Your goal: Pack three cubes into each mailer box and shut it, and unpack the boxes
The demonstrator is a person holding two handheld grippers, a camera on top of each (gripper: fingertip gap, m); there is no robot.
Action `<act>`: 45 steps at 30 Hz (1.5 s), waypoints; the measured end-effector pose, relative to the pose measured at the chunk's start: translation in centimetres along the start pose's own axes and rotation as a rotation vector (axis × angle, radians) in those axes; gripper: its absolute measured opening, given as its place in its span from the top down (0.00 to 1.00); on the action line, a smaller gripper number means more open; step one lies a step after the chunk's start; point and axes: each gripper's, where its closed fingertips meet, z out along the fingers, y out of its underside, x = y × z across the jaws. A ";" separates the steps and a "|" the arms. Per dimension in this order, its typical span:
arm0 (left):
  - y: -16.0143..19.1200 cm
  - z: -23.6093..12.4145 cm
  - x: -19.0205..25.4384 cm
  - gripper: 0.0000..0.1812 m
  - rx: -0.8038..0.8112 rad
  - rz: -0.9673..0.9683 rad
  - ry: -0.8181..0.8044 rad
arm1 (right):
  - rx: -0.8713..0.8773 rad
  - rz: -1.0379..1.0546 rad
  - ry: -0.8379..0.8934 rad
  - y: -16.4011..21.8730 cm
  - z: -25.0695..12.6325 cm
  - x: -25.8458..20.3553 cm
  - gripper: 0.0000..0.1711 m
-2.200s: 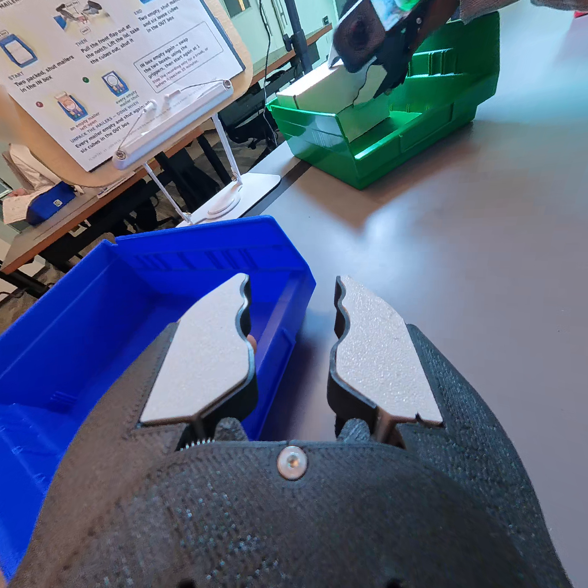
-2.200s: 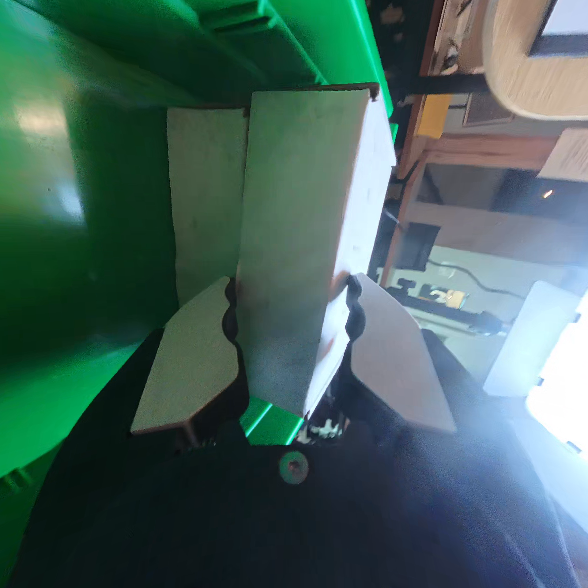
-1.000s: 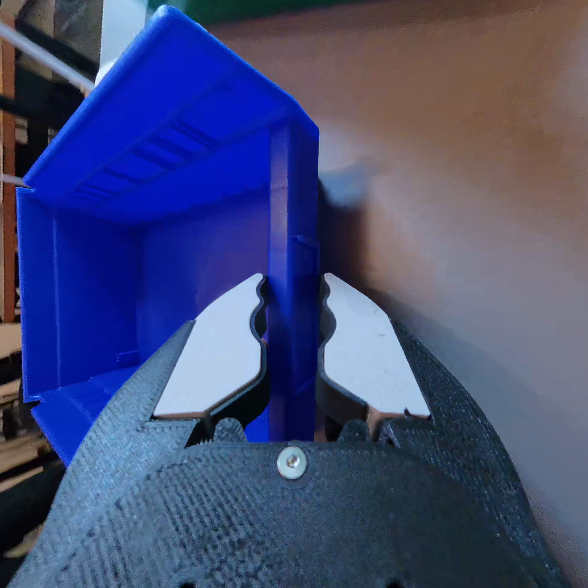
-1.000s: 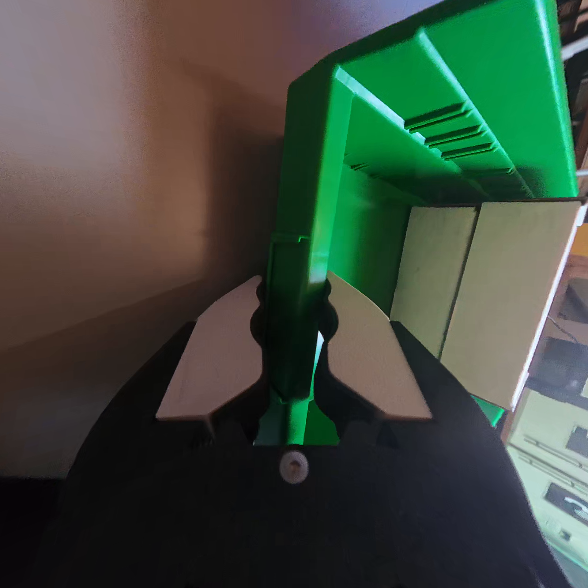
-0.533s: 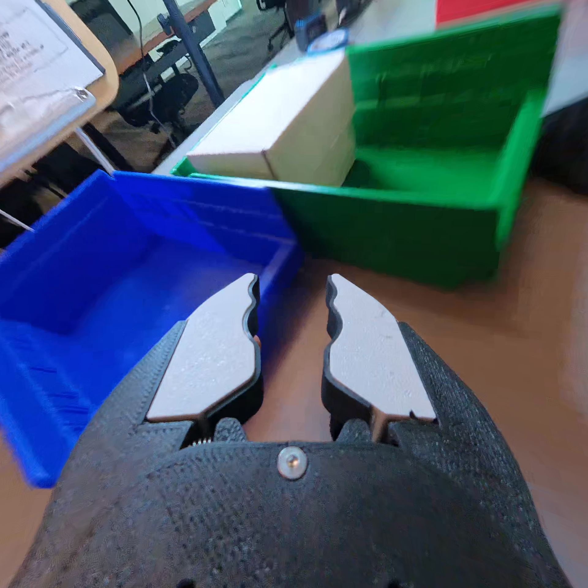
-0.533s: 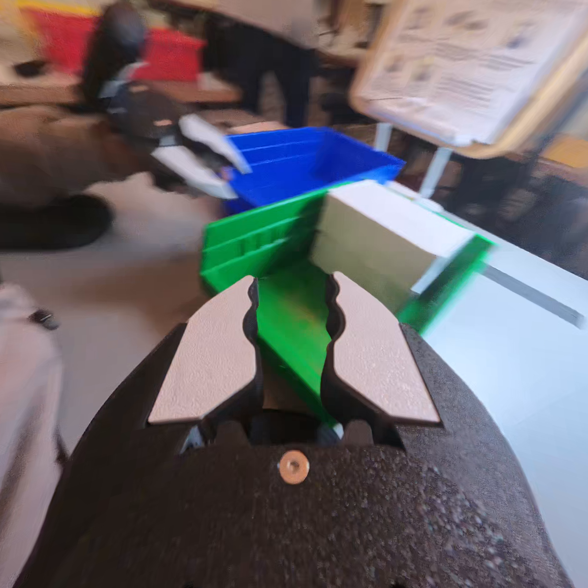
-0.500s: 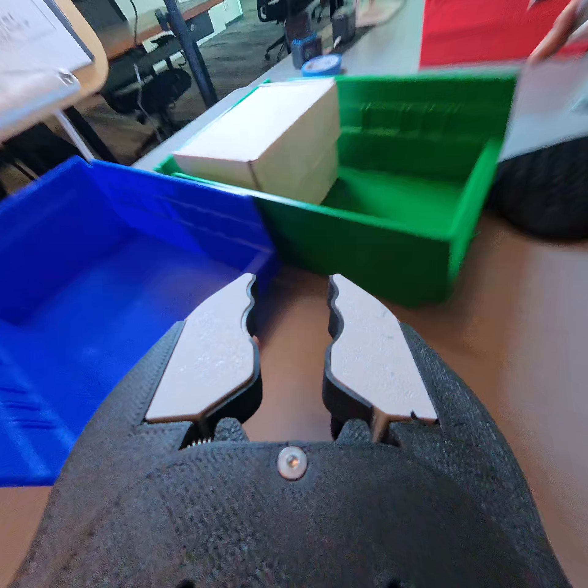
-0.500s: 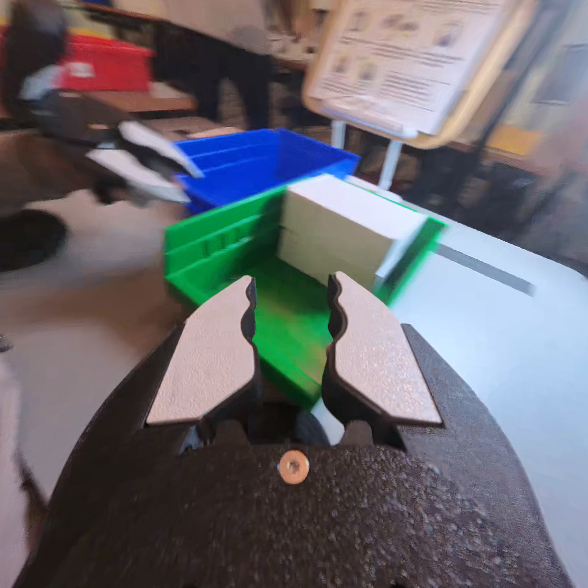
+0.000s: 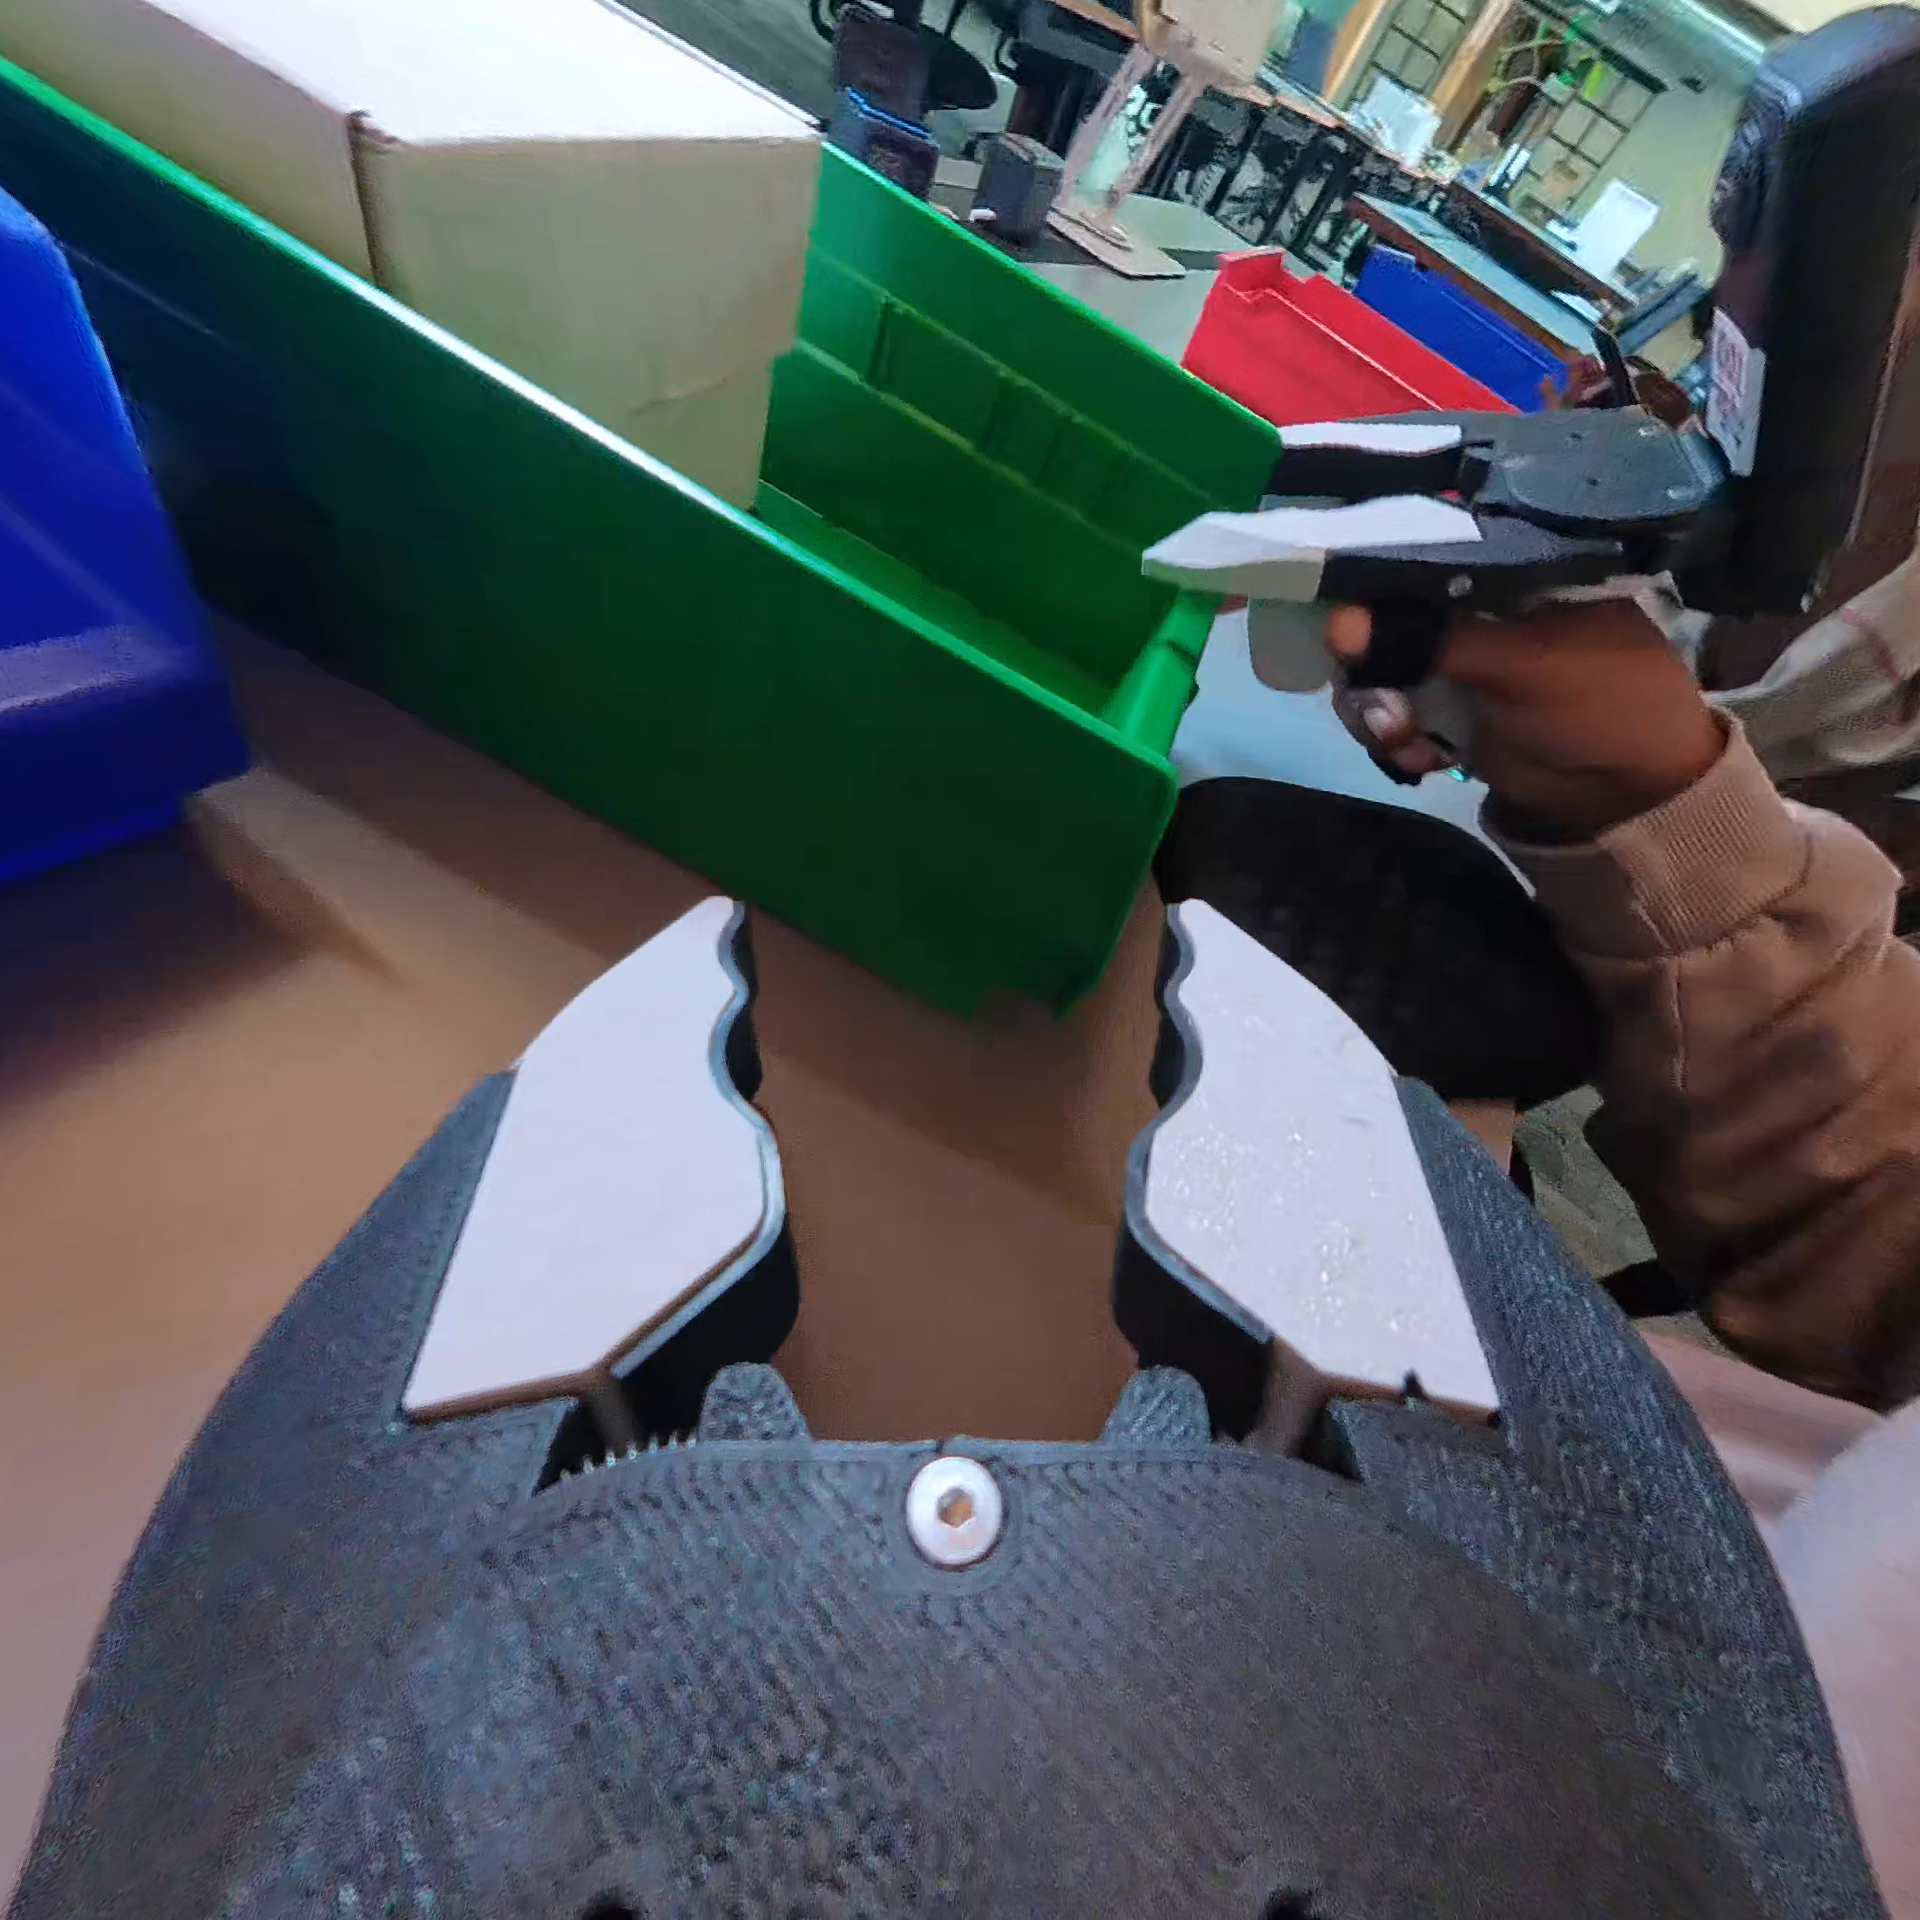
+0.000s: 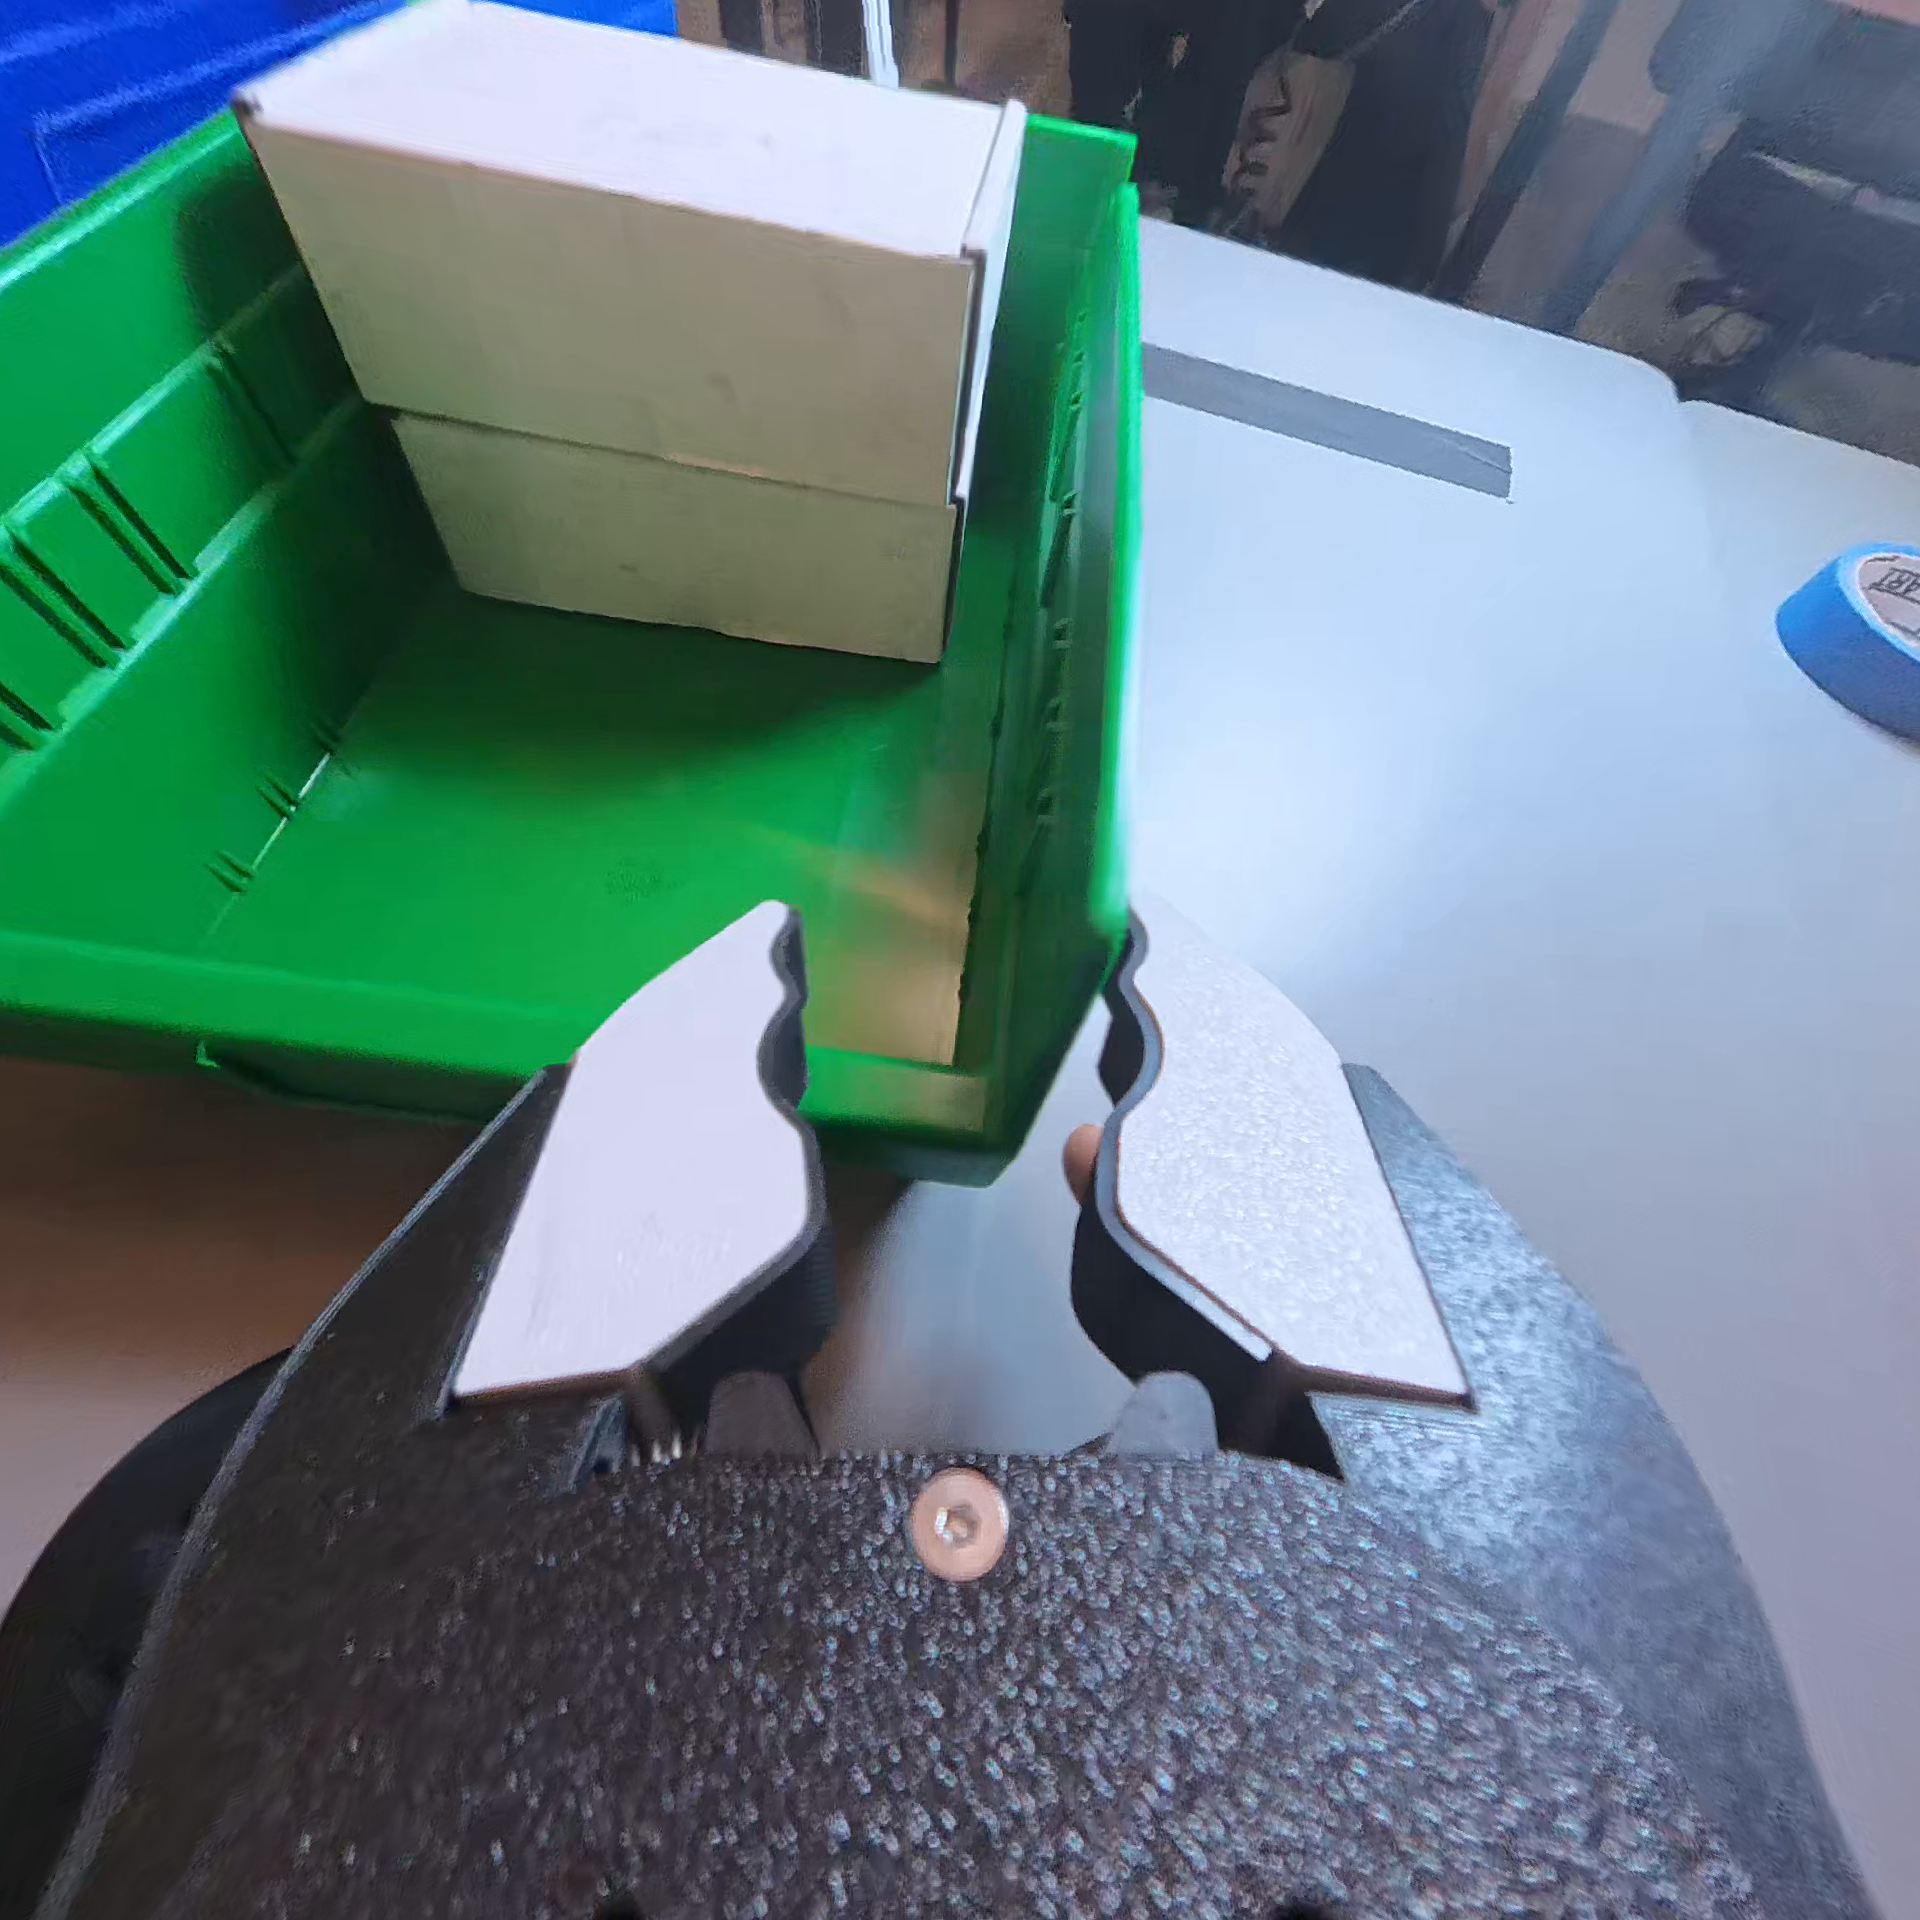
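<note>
Now boxes (image 10: 623,343) sit in green bin (image 10: 499,831), beyond empty jaws.

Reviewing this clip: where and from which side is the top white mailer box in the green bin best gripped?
Probably from above, across the top mailer box by its near and far faces: it rests on a second box, its right end against the green bin wall.

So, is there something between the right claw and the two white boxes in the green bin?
Only the green bin itself. The right claw is open at the bin's near right corner, astride its side wall. The stacked mailer boxes sit at the far end, and the bin floor before them is bare.
</note>
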 end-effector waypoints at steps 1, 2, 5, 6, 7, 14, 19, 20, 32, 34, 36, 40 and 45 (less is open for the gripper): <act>0.0 -0.2 0.1 0.59 0.006 0.022 0.000 | 0.014 0.016 -0.036 -0.2 -0.1 0.1 0.76; 0.1 -0.3 0.2 0.59 0.013 0.041 -0.001 | 0.011 0.048 -0.086 -0.2 -0.1 -0.1 0.79; 0.7 0.1 1.4 0.56 0.012 0.090 -0.006 | -0.005 0.055 -0.199 -0.1 -0.8 -1.5 0.89; 0.4 0.0 1.0 0.56 0.036 0.121 -0.056 | 0.000 0.032 -0.236 -0.2 -1.3 -2.5 0.92; 0.2 -0.2 0.4 0.58 0.051 0.158 -0.107 | 0.019 0.030 -0.228 -0.5 -1.6 -2.8 0.89; -0.6 0.3 -2.8 0.77 0.054 0.229 -0.266 | -0.028 0.003 -0.138 0.4 0.9 -4.0 0.71; -1.7 0.3 -3.6 0.83 0.037 0.344 -0.358 | 0.110 -0.148 0.098 -2.0 -0.3 -2.5 0.95; -2.0 0.1 -3.5 0.84 0.051 0.362 -0.363 | 0.134 -0.165 0.123 -2.4 -0.9 -2.6 0.96; -11.3 -8.9 2.8 0.90 0.376 0.576 -0.422 | 0.467 -0.275 0.272 -11.3 -11.2 -5.8 0.96; -12.9 -12.3 2.9 0.90 0.419 0.605 -0.476 | 0.545 -0.287 0.230 -14.3 -12.0 -7.9 0.96; -14.0 -16.2 2.3 0.90 0.444 0.624 -0.543 | 0.613 -0.300 0.164 -17.1 -11.8 -10.8 0.95; -14.0 -24.7 -0.7 0.90 0.444 0.638 -0.702 | 0.705 -0.317 -0.007 -21.5 -9.8 -18.6 0.95; -11.1 -33.7 -4.5 0.90 0.377 0.631 -0.890 | 0.704 -0.341 -0.230 -23.9 -5.0 -28.8 0.95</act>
